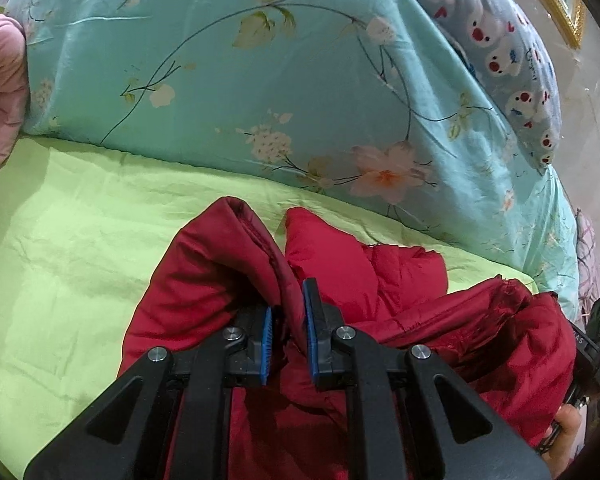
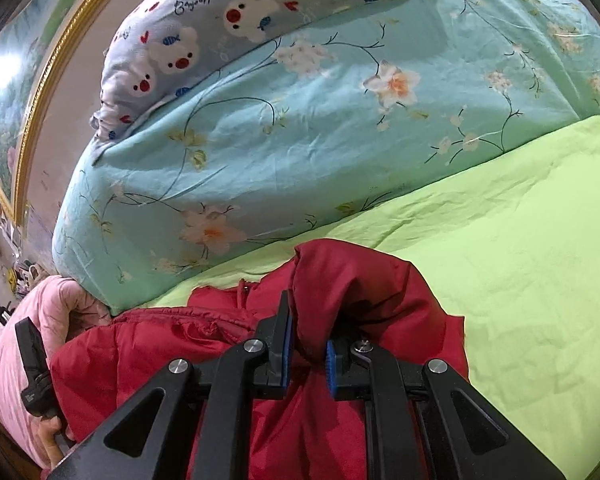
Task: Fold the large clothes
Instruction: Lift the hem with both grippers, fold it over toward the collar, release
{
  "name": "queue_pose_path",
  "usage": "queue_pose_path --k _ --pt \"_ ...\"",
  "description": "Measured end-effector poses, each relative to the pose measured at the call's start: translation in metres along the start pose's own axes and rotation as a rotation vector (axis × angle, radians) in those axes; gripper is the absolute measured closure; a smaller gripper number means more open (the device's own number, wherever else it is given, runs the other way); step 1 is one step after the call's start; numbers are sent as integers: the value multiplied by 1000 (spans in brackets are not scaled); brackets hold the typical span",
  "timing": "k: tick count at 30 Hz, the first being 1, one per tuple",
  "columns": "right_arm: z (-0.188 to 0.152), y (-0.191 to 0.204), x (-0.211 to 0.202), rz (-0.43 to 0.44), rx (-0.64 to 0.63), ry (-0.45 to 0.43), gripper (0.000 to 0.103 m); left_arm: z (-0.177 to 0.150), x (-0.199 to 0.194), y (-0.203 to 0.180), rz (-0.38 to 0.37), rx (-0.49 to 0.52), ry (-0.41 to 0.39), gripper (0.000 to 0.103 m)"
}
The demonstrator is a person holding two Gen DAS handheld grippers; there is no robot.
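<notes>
A dark red padded jacket (image 1: 400,292) lies bunched on the light green bedsheet (image 1: 68,248). My left gripper (image 1: 288,320) is shut on a raised fold of the red jacket, its blue pads pressing the cloth from both sides. In the right wrist view my right gripper (image 2: 306,340) is likewise shut on a fold of the red jacket (image 2: 148,344), which bulges up over its fingers. The other gripper (image 2: 32,372) and the hand (image 2: 50,444) holding it show at the lower left of that view. The jacket sags between the two grips.
A folded turquoise floral quilt (image 1: 228,80) fills the far side of the bed, with a grey pillow printed with white animals (image 1: 496,52) on top. Pink padded cloth (image 2: 40,320) lies at the bed's end. A gold-framed picture (image 2: 28,92) hangs on the wall.
</notes>
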State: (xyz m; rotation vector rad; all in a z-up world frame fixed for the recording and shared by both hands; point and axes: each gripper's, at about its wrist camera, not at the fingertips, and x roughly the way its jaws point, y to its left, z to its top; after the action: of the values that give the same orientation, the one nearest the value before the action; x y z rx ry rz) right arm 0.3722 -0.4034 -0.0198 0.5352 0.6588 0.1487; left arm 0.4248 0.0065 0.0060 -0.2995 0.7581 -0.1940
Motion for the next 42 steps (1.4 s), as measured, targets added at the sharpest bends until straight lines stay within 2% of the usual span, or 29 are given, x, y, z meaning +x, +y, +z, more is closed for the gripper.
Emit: queue_pose_path --k 16,22,27,31,38,42 --pt "23 -4 53 -64 -25 38 92 38 50 9 65 9 27 91" --pt "24 -12 77 -97 -21 73 92 44 76 15 100 9 58 91" --pt "27 -20 105 -141 -9 119 92 53 106 27 108 -30 114 91" --pt "30 -27 127 -166 6 155 92 57 130 36 146 -47 151 91" --pt "24 -27 148 -200 -3 171 92 50 141 40 171 -34 143 91" --pt "22 -31 153 -201 9 178 92 50 128 41 146 -54 103 91"
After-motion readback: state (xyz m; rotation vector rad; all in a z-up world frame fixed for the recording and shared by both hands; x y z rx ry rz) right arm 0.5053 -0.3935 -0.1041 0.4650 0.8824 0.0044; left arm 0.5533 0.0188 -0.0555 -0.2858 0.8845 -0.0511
